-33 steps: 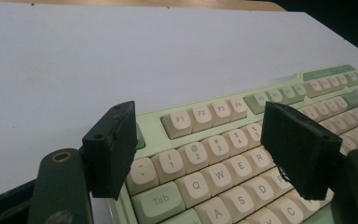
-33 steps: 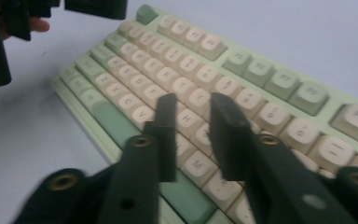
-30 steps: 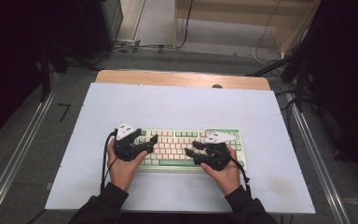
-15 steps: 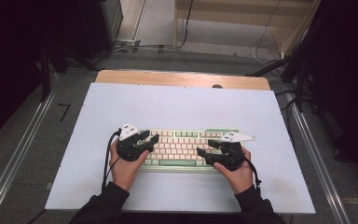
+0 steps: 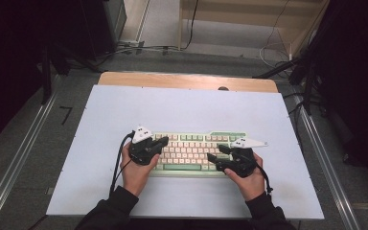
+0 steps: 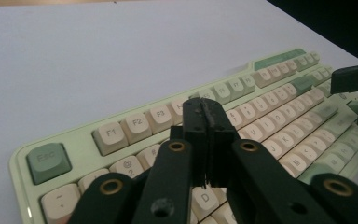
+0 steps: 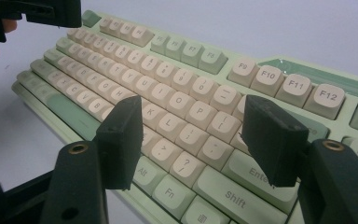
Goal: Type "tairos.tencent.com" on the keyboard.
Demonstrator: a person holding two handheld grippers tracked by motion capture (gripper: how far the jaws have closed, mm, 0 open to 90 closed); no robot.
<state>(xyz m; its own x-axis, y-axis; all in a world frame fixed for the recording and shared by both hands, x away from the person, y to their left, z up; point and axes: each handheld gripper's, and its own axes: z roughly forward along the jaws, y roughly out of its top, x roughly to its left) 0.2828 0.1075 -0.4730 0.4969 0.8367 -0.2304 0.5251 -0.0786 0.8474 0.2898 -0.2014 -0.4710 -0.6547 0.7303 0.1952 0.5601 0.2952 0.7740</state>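
A green-and-cream keyboard [image 5: 191, 151] is laid near the front middle of the pale table [image 5: 182, 108]. The left gripper [image 5: 159, 142] is held over the keyboard's left end, its fingers [image 6: 204, 122] pressed together with nothing between them, above the number row. The right gripper [image 5: 216, 162] is held over the right end, its fingers [image 7: 121, 140] spread wide apart above the keys near Enter and Shift.

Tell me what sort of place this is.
Probably a lab or recording workspace: a white table with one keyboard, aluminium rails alongside, cables on the floor behind.
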